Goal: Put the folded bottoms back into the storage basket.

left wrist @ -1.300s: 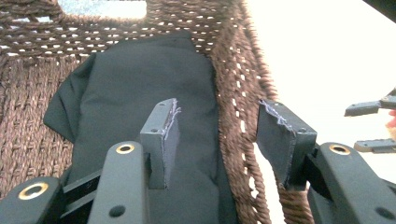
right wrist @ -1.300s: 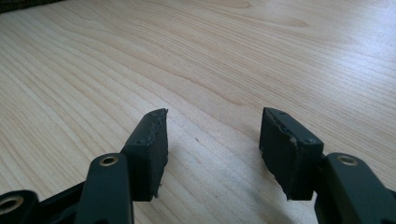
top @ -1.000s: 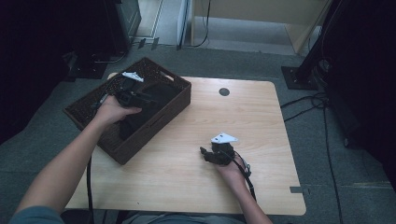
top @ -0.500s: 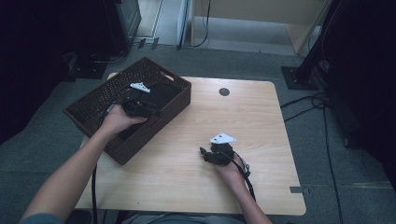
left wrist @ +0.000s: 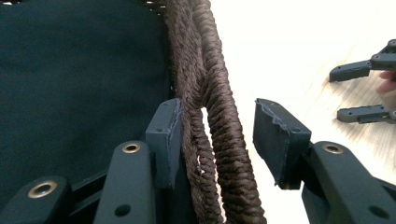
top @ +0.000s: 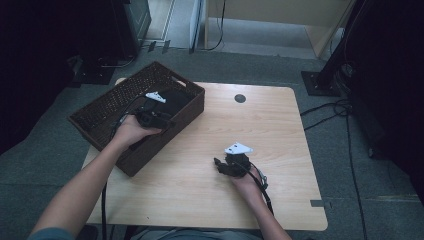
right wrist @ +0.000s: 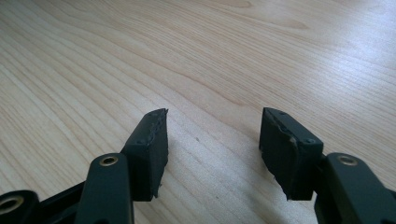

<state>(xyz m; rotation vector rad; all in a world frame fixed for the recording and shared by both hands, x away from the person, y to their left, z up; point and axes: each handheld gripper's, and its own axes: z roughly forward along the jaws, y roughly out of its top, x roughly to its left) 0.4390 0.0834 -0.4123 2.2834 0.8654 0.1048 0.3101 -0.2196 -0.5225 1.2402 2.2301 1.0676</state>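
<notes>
A dark brown woven basket (top: 112, 102) stands on the left part of the wooden table (top: 280, 125). My left gripper (top: 169, 122) straddles its right-hand wall. In the left gripper view the braided rim (left wrist: 223, 144) runs between the jaws of the left gripper (left wrist: 215, 128), which have just been closing. One pad (left wrist: 164, 135) lies against the rim's inner side and the other pad (left wrist: 278, 140) stands clear of it. My right gripper (top: 220, 165) rests low over the table near the front middle. The right gripper (right wrist: 212, 135) is open with bare wood between its jaws.
A black cloth (left wrist: 70, 74) lines the inside of the basket (left wrist: 187, 46). A small dark round grommet (top: 240, 98) sits in the table near its far edge. Cables (top: 345, 107) lie on the grey floor to the right. The right gripper (left wrist: 362, 93) is seen off across the table.
My left hand has moved right and down from over the basket's inside to its right-hand wall. The right hand has kept still.
</notes>
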